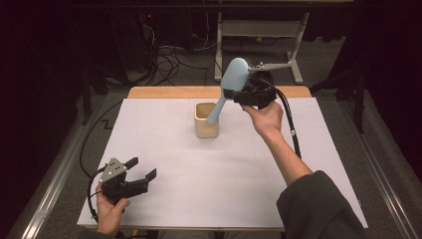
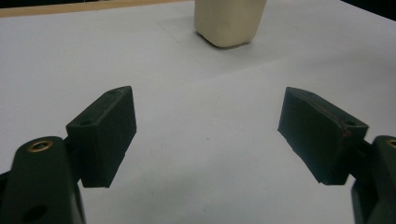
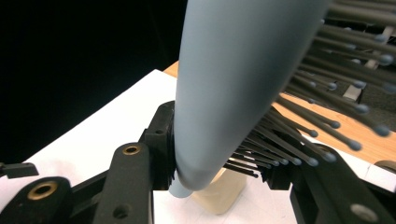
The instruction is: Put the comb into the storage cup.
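Above the far middle of the table (image 1: 149, 219), the right gripper (image 1: 239, 94) clenches a pale blue hairbrush (image 1: 230, 84) at its neck, handle tilted down into the cream cup (image 1: 205, 124) for standing it; the left gripper (image 1: 140, 169) waits released, near left

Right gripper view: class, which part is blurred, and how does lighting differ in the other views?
Right gripper view: the hairbrush looms close and soft, background black. High view: the table is bright, surroundings dark. Left gripper view: the cup is slightly soft.
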